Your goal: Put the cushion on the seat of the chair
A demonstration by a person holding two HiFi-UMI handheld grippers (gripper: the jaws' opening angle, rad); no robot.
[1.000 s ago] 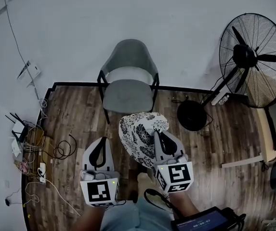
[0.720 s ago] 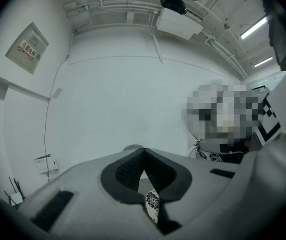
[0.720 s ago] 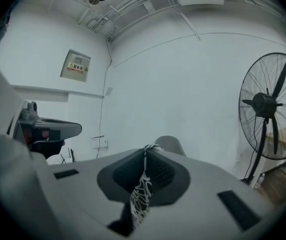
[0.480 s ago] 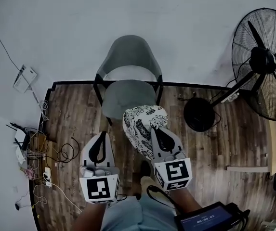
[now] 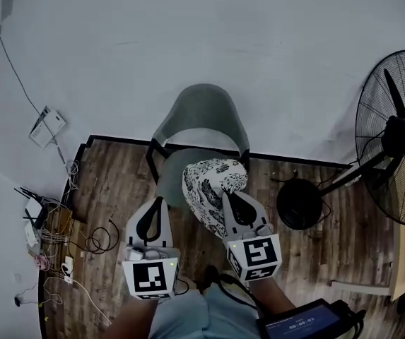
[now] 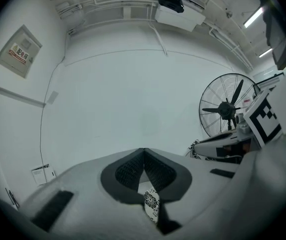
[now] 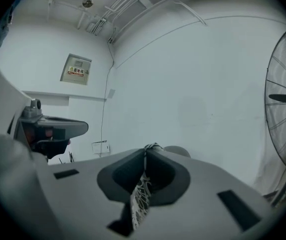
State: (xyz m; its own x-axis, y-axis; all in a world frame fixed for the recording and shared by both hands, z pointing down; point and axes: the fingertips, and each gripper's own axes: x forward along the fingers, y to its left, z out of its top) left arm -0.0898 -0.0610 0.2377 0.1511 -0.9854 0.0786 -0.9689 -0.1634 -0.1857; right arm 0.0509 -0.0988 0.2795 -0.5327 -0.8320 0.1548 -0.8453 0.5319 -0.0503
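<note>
From the head view, the cushion (image 5: 206,186), white with a dark floral print, covers the right part of the seat (image 5: 171,176) of the grey chair (image 5: 202,111); whether it rests on the seat or hangs just above its front edge cannot be told from this steep angle. The hands are hidden beneath the gripper bodies and only forearms show at the bottom edge. The standing fan (image 5: 396,147) is cut off by the right border, and a dark tablet (image 5: 301,323) is clipped at the bottom. In the right gripper view the chair (image 7: 178,151) is only a grey curve peeping over the jaws, and in the left gripper view it is hidden altogether behind the gripper's own body.

The right gripper (image 5: 225,191) reaches forward, nearly level, tips toward the chair; its jaws are clenched on a fold of the cushion (image 7: 142,194), and the printed cloth runs down between the pads with a small tuft at the tips (image 7: 145,148). The left gripper (image 5: 158,200) lies alongside it, also level and pointing at the chair, just left of the cushion and apart from it in the head view; its jaws (image 6: 143,150) meet tip to tip with nothing pinched between the pads. A scrap of floral print (image 6: 151,204) shows through the gap lower down, and whether it touches the jaws is unclear. The marker cubes face the camera. A tangle of cables (image 5: 54,224) lies on the wooden floor (image 5: 110,182) by the left wall.
</note>
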